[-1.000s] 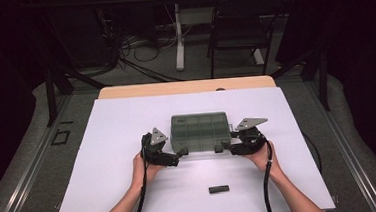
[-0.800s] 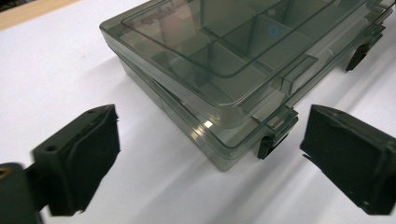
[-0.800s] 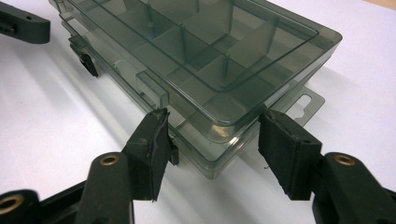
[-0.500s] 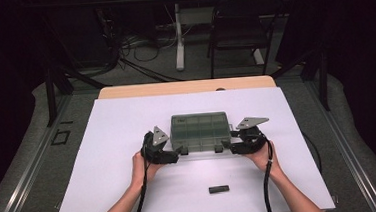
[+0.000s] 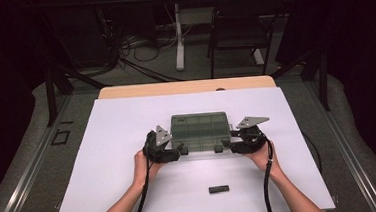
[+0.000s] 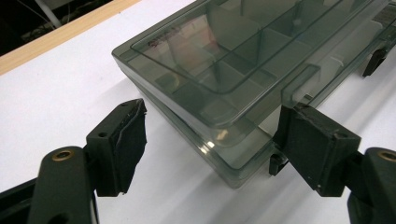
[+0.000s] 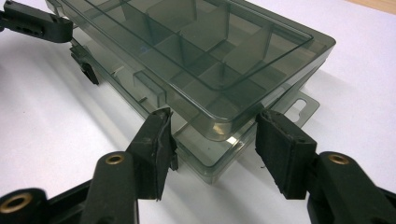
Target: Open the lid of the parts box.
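Note:
A smoky clear compartment box (image 5: 200, 130) lies on the white table sheet (image 5: 120, 166), its lid sitting a little off the base. My left gripper (image 5: 179, 150) is at the box's near left corner. Its jaws have just been closing, and that corner (image 6: 233, 154) stands between them. The right pad (image 6: 317, 149) is against the front edge by a black latch (image 6: 275, 163), while the left pad (image 6: 122, 144) is still apart from the box. My right gripper (image 5: 224, 146) straddles the near right corner (image 7: 219, 126). One pad (image 7: 159, 142) is at the front wall, and the other (image 7: 280, 154) is just off the side.
A small black bar (image 5: 219, 189) lies on the sheet in front of the box, between the forearms. The table's wooden far edge (image 5: 184, 87) runs behind the box. A chair (image 5: 236, 32) and floor cables lie beyond the table.

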`<move>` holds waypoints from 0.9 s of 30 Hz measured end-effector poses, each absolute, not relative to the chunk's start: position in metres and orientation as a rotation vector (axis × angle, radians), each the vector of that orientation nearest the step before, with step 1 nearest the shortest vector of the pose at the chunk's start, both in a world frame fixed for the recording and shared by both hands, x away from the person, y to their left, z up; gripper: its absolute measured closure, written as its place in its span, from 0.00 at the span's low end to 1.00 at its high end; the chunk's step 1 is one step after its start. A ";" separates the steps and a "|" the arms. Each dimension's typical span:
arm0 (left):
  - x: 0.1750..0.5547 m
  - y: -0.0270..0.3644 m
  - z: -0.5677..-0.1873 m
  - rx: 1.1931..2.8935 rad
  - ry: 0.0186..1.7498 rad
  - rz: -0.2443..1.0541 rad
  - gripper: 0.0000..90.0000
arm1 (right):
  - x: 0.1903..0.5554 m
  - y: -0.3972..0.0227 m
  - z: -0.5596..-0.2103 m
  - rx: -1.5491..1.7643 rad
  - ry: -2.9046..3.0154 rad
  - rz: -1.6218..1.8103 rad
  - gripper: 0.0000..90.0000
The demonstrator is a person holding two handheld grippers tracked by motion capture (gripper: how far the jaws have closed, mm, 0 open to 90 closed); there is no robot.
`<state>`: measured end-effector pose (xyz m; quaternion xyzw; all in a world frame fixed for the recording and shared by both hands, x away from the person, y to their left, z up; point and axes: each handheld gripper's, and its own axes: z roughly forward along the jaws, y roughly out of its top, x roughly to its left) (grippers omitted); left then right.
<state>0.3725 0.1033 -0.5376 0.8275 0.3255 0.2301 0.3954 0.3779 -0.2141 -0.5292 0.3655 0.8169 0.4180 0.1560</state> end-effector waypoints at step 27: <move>0.367 0.107 -0.533 2.015 0.762 0.638 0.43 | 0.377 -0.214 -0.526 1.020 2.331 1.213 0.51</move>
